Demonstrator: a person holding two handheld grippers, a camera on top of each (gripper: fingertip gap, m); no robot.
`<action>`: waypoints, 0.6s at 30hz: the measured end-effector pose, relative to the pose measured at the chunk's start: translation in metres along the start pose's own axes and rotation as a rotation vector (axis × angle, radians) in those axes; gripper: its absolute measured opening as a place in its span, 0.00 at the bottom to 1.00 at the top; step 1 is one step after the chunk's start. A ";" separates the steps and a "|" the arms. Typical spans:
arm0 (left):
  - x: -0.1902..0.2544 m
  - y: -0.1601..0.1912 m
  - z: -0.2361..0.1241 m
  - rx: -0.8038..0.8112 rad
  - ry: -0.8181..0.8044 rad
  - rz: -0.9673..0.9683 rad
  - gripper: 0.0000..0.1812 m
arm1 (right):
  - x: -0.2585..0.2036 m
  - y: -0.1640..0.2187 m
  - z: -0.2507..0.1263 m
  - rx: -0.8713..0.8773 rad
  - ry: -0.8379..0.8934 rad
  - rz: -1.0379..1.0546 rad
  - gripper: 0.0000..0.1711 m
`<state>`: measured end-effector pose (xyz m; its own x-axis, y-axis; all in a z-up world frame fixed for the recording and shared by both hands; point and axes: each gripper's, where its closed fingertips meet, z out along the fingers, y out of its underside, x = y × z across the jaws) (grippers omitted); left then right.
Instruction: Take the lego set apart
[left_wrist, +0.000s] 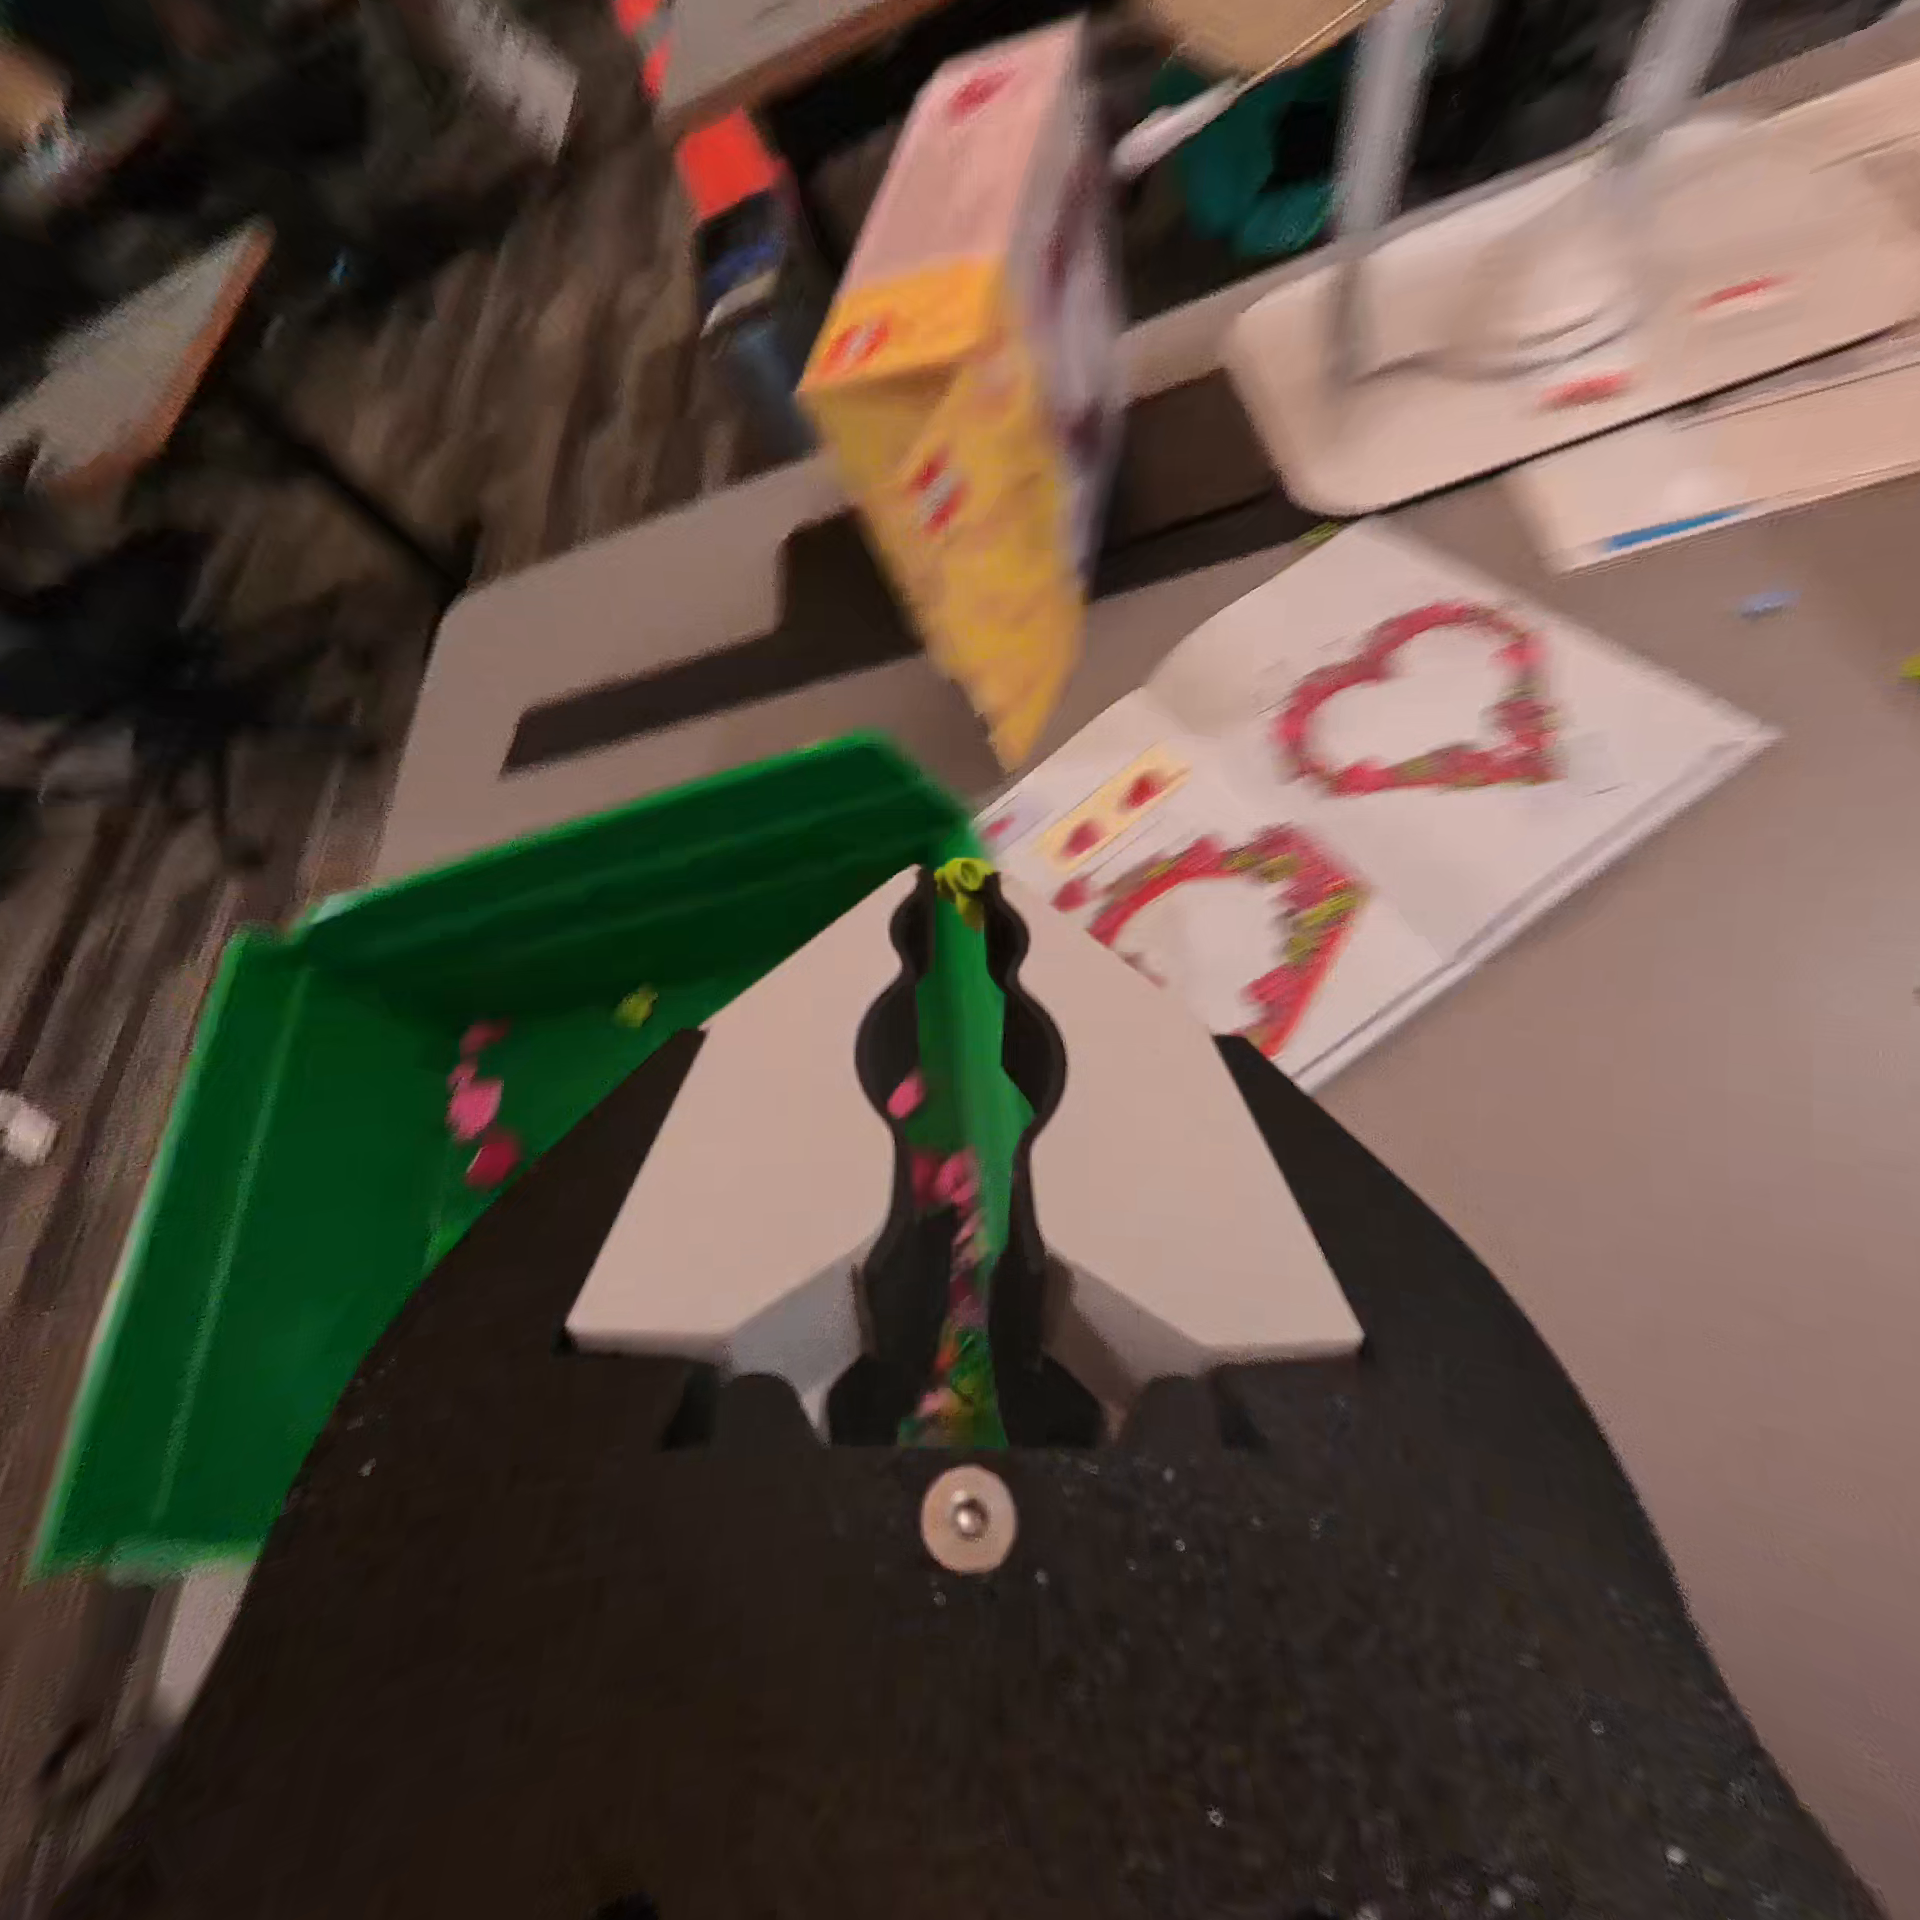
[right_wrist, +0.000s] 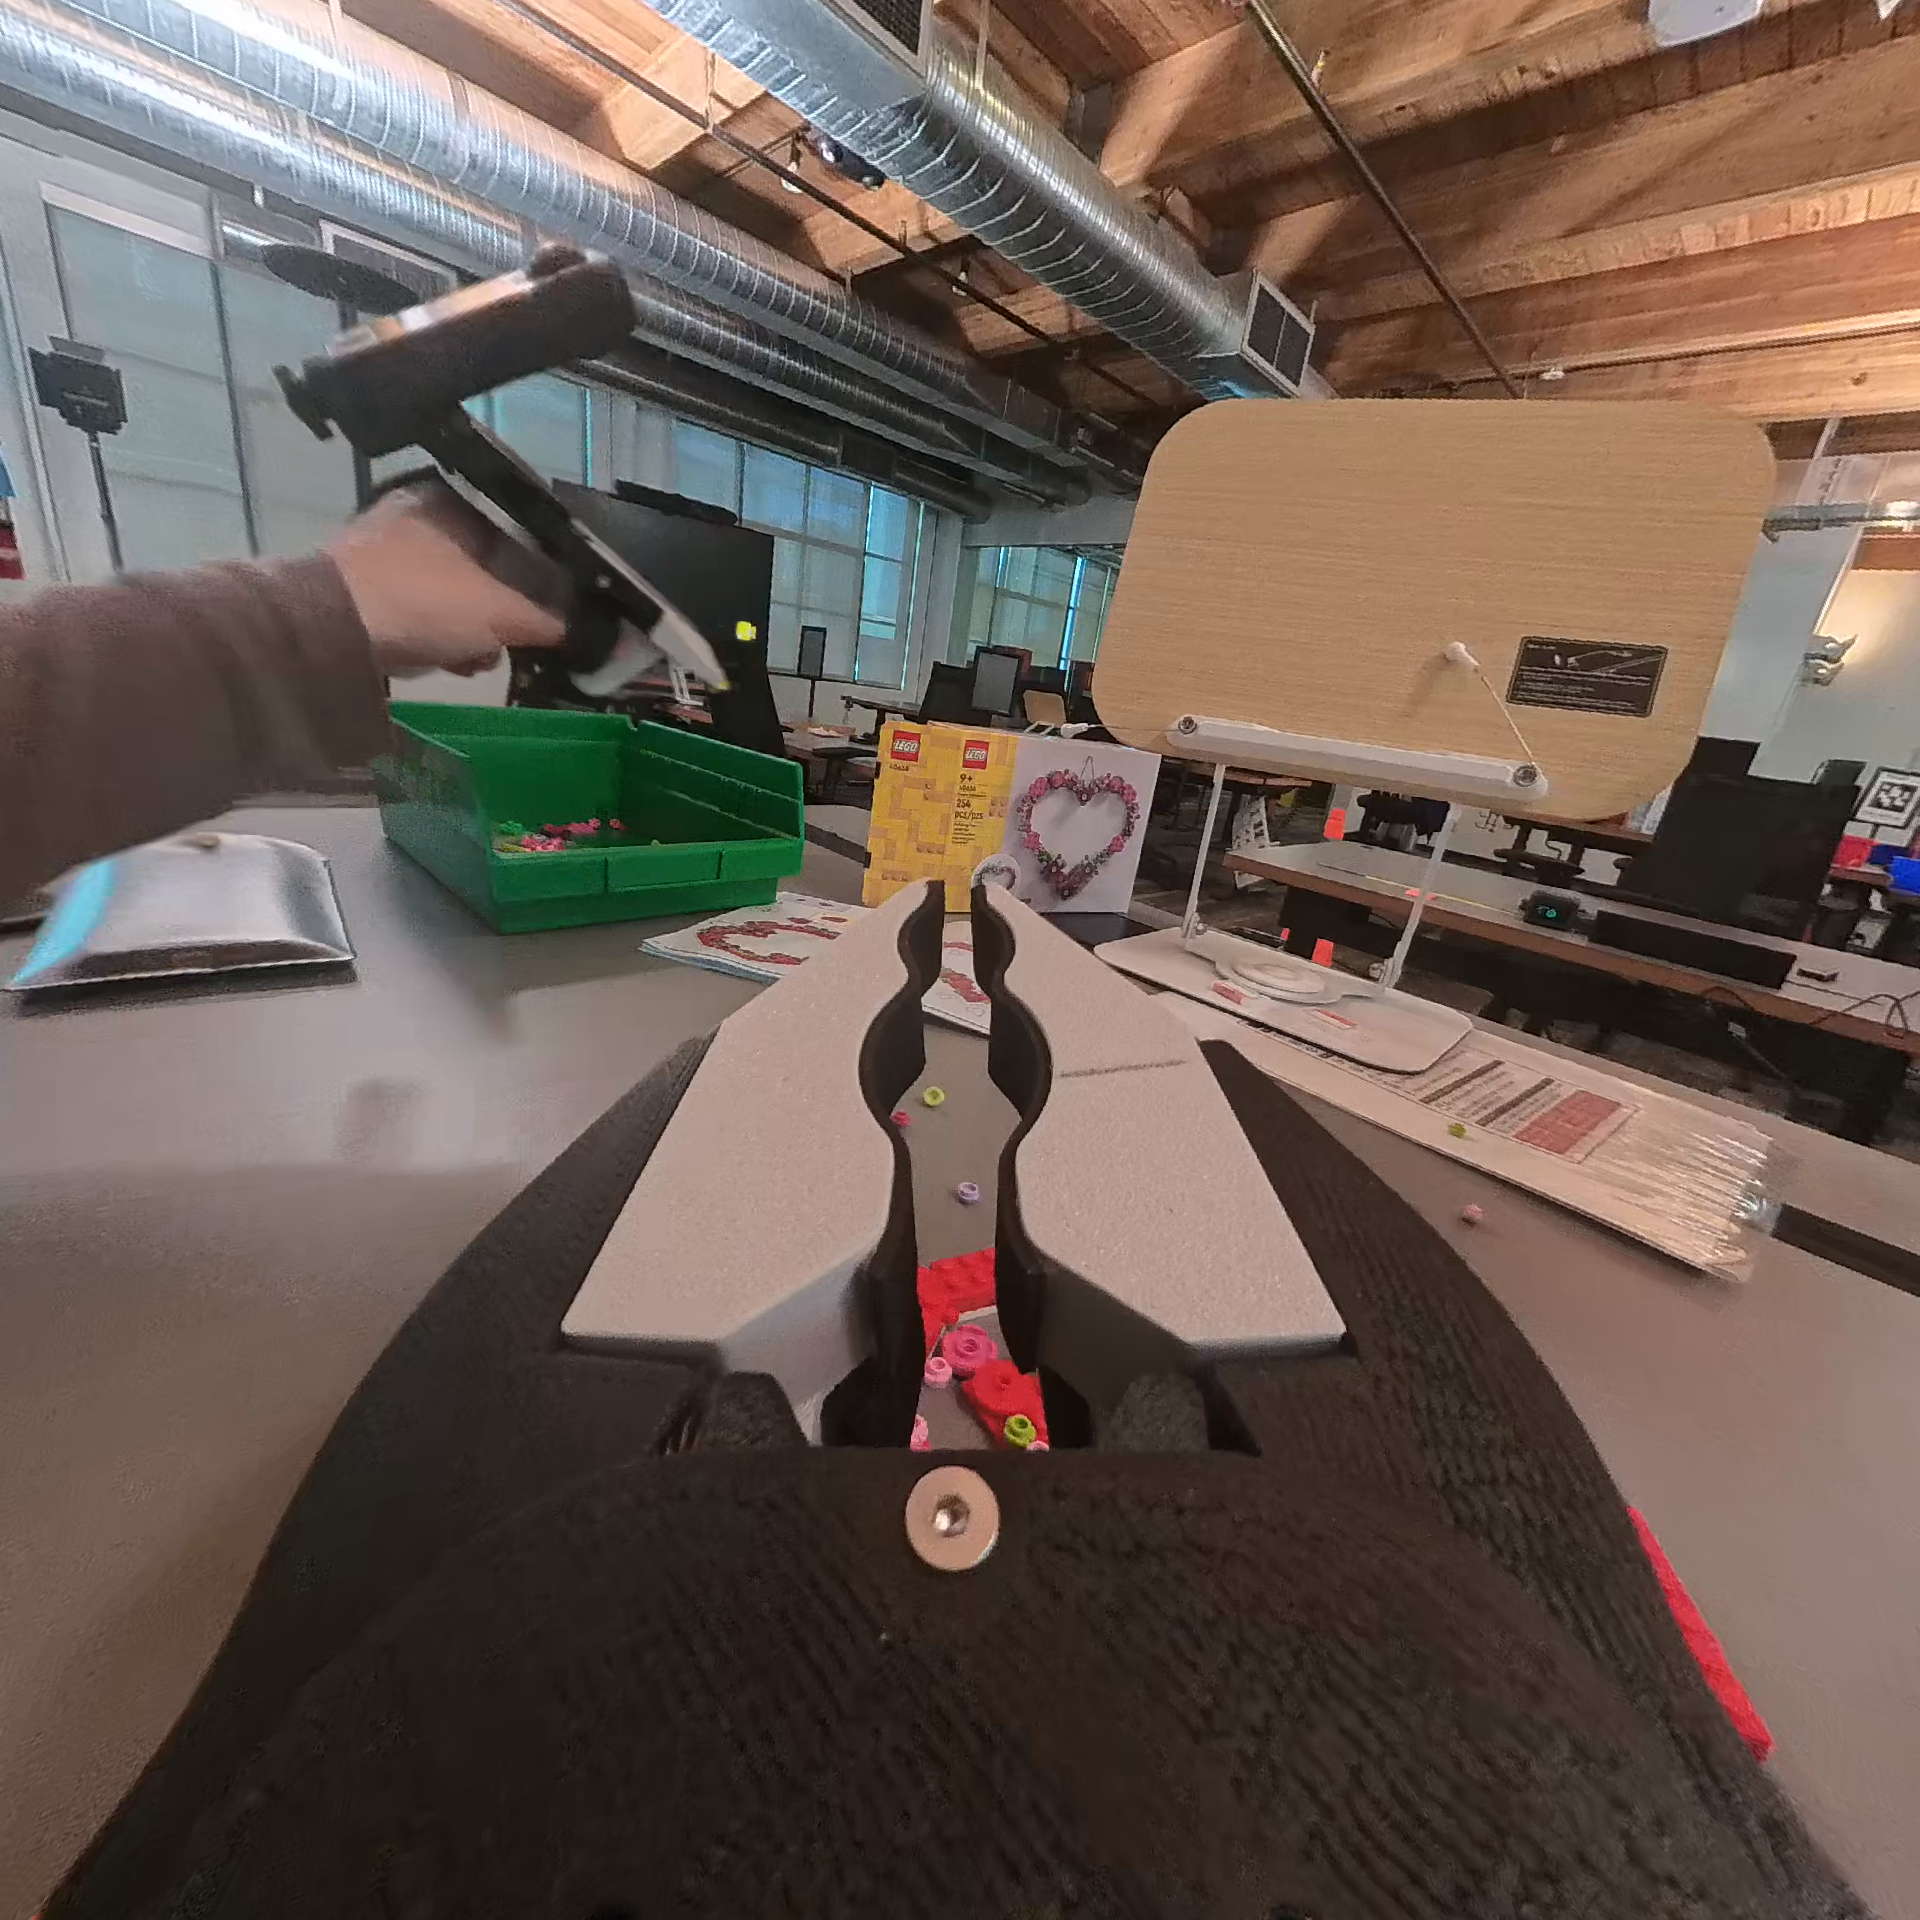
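Observation:
My left gripper (left_wrist: 961, 883) is shut on a small lime-green lego piece (left_wrist: 964, 878) at its tips, above the green bin (left_wrist: 312, 1143). The bin holds several pink and red pieces (left_wrist: 476, 1101). In the right wrist view the left gripper (right_wrist: 717, 681) hangs over the bin (right_wrist: 582, 821), held by a hand. My right gripper (right_wrist: 958, 894) is nearly shut, with a narrow slit and nothing in it, low over the table. Under it lies the lego set (right_wrist: 961, 1288), red bricks with pink and lime flower studs. A red plate (right_wrist: 1704, 1652) shows at its right side.
Loose studs (right_wrist: 933, 1095) lie on the grey table (right_wrist: 312, 1143). The lego box (right_wrist: 940, 810), an instruction booklet (left_wrist: 1351, 810), a wooden book stand (right_wrist: 1434, 603), a wrapped printed sheet (right_wrist: 1507, 1132) and a silver pouch (right_wrist: 187, 925) stand around. The table edge is just beyond the bin. My right fingertips sit around 35 cm from my left ones.

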<state>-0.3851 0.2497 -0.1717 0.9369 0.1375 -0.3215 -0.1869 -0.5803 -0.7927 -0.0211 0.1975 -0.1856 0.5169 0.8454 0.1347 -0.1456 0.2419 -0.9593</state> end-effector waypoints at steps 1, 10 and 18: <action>-0.021 0.014 0.000 -0.066 -0.032 -0.040 0.06 | 0.000 0.000 0.000 -0.001 0.000 0.000 0.02; -0.013 0.048 -0.002 -0.161 -0.035 0.007 0.35 | -0.002 0.005 0.000 -0.022 0.003 -0.022 0.02; 0.264 0.078 -0.066 -0.093 0.999 0.208 0.21 | 0.000 0.004 -0.001 -0.022 0.009 -0.024 0.02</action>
<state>-0.1327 0.1876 -0.2842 0.7147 -0.6799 0.1641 -0.3900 -0.5822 -0.7134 -0.0211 0.1978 -0.1902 0.5277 0.8350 0.1560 -0.1141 0.2516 -0.9611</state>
